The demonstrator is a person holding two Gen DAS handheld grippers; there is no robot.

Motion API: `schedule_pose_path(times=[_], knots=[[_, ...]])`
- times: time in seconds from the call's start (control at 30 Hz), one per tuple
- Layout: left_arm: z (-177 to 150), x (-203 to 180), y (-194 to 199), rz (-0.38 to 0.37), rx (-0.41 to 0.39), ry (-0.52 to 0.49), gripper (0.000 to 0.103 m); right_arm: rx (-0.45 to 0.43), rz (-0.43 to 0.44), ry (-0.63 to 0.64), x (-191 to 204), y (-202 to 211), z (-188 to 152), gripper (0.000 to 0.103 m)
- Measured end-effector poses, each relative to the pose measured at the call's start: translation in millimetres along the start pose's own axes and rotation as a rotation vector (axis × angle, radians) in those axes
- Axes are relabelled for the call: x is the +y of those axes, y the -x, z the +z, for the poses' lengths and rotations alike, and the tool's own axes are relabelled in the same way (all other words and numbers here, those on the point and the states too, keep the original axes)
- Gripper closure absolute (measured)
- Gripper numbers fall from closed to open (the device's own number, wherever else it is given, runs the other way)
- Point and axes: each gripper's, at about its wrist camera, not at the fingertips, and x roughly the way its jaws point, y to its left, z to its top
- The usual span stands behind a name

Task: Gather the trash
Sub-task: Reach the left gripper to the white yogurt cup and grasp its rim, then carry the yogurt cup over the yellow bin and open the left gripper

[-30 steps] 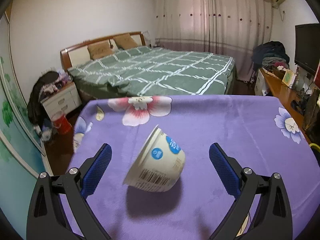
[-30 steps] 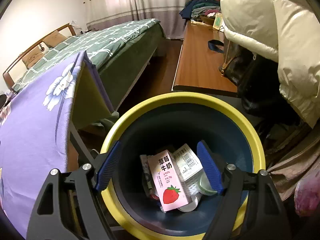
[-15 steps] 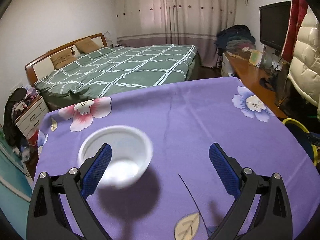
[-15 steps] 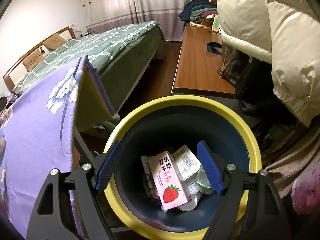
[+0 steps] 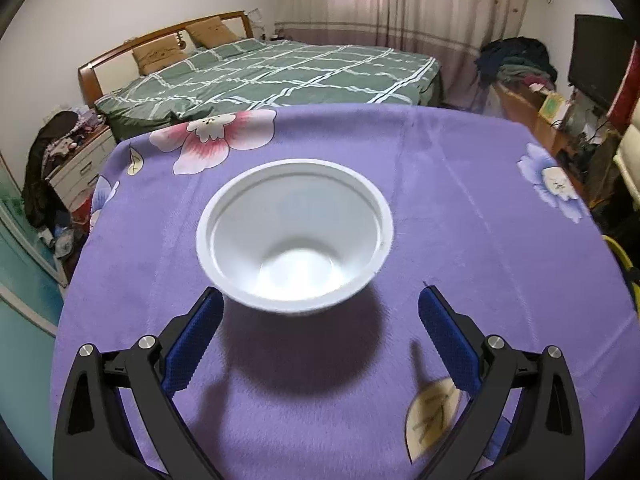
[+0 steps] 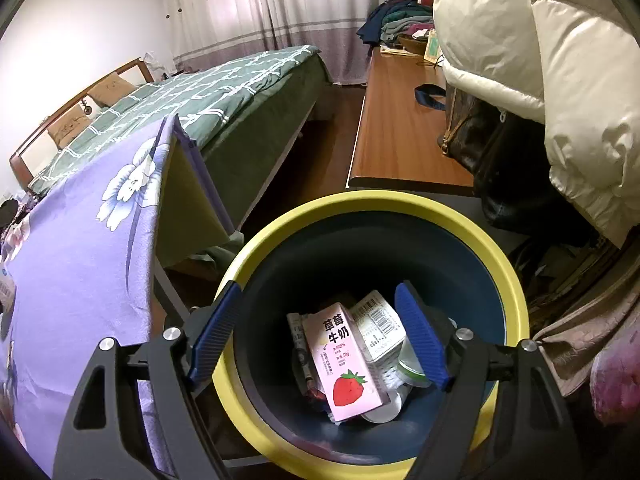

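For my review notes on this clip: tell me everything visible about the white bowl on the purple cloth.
The white bowl is a round, thin-walled disposable container, plastic or coated paper by its look, with a flat rolled rim and a stepped inner wall. It sits upright, mouth up, and looks empty. It rests on the purple flowered tablecloth, casting a dark shadow toward the camera. The open left gripper hovers just short of it, and neither blue pad touches it.

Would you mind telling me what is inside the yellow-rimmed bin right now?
The bin holds a pink strawberry milk carton lying on a white barcoded carton, with a clear bottle beside them. More trash lies underneath, too covered to identify.
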Motion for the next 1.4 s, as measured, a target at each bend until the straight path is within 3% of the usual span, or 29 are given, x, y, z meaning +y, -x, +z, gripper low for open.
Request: schedule_pose_path(times=[0.27, 0.37, 0.47, 0.77, 1.07, 1.4], knots=[[15.3, 6.2, -15.0, 0.048, -0.019, 0.073, 0.007, 0.001, 0.003, 0.001, 1.0, 0.3, -1.3, 0.028], [20.3, 9.0, -18.4, 0.060, -0.019, 0.083, 0.018, 0.001, 0.003, -0.002, 1.1, 0.4, -1.3, 0.028], [23.2, 12.9, -22.8, 0.054, -0.009, 0.097, 0.023, 0.002, 0.005, -0.003, 1.4, 0.4, -1.7, 0.028], [20.8, -8.8, -0.7, 0.004, -0.057, 0.050, 0.024, -0.007, 0.010, -0.014, -1.6, 3.7, -7.1, 0.028], [19.6, -86.3, 40.0, -0.157, -0.096, -0.064, 0.024, -0.033, 0.004, -0.027, -17.6, 27.5, -17.2, 0.028], [17.7, -213.8, 54.2, -0.317, -0.071, -0.230, 0.024, -0.111, -0.043, -0.029, -52.8, 74.4, -27.7, 0.026]])
